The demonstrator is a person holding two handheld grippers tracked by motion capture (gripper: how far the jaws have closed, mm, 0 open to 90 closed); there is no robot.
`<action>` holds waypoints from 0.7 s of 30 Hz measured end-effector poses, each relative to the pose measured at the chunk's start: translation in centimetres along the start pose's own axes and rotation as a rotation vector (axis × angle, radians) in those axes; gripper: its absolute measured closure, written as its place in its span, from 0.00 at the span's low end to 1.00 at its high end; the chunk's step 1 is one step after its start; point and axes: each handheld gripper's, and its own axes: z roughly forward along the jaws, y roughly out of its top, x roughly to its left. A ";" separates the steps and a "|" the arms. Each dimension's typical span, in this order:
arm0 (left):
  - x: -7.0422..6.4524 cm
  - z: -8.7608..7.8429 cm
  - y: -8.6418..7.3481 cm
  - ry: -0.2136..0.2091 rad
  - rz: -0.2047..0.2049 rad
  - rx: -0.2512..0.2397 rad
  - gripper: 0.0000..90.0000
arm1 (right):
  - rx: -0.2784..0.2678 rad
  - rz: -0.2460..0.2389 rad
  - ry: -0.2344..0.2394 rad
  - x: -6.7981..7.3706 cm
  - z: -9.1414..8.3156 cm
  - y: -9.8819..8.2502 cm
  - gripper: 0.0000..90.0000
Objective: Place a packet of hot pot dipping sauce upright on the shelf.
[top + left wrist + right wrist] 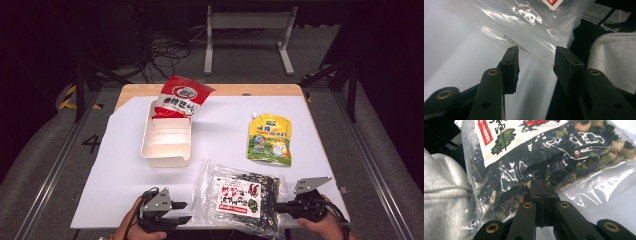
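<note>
Table: a white sheet (125, 180) covers most of the top; a strip of bare wood (260, 90) shows along the far edge.
Near edge: the seaweed bag (240, 197) lies at the middle of the near edge, its near corner reaching the sheet's rim.
Open room, left: the sheet is bare from the left rim to the tray, and bare in the near left part up to the left gripper.
Open room, middle: a bare band runs between the tray and the yellow pouch, from the seaweed bag to the far edge.
Open room, right: a narrow bare strip lies between the pouch and the right rim.
Tray: the white tray (167, 157) sits left of centre, long side running near to far.
Red bag: the red bag (182, 95) leans on the tray's far end, its top past the sheet over the wood.
Pouch: the yellow pouch (270, 137) lies flat right of centre, just beyond the seaweed bag, apart from it.
Left gripper: the left gripper (182, 212) rests at the near edge, just left of the seaweed bag, pointing right at it.
Left jaws: about half open; in the left gripper view the bag's clear edge (531, 32) lies just ahead of the tips, nothing between the pads.
Right gripper: the right gripper (280, 206) is at the bag's right side, pointing left.
Right jaws: closed tight; in the right gripper view (541, 185) the tips pinch the bag's film at its dark filling.
Hands: a hand holds each gripper from the near edge.
</note>
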 end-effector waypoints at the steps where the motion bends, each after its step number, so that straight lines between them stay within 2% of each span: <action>1: -0.1 0.2 -0.1 -0.011 -0.001 0.012 0.63 | 0.001 0.002 0.001 0.0 0.0 0.0 1.00; 4: -0.1 1.3 0.0 -0.025 0.006 0.049 0.64 | -0.012 0.020 0.018 -0.2 0.2 -0.1 1.00; 7: 0.2 1.6 0.3 -0.045 -0.004 0.043 0.63 | -0.020 0.030 0.028 -0.3 0.4 -0.2 1.00; 8: 0.3 1.6 0.3 -0.041 -0.015 0.038 0.63 | -0.025 0.031 0.029 -0.3 0.4 -0.3 1.00; 10: 0.3 1.7 0.4 -0.034 -0.013 0.039 0.64 | -0.032 0.036 0.030 -0.2 0.5 -0.3 1.00; 15: 0.6 2.5 1.2 -0.038 -0.021 0.007 0.60 | -0.042 0.042 0.032 0.0 0.8 -0.2 1.00; 18: 1.3 3.2 1.8 -0.050 -0.059 -0.009 0.54 | -0.038 0.039 0.029 0.2 1.1 0.1 1.00; 21: 2.0 3.8 2.6 -0.076 -0.092 -0.052 0.49 | -0.038 0.036 0.024 0.3 1.3 0.3 1.00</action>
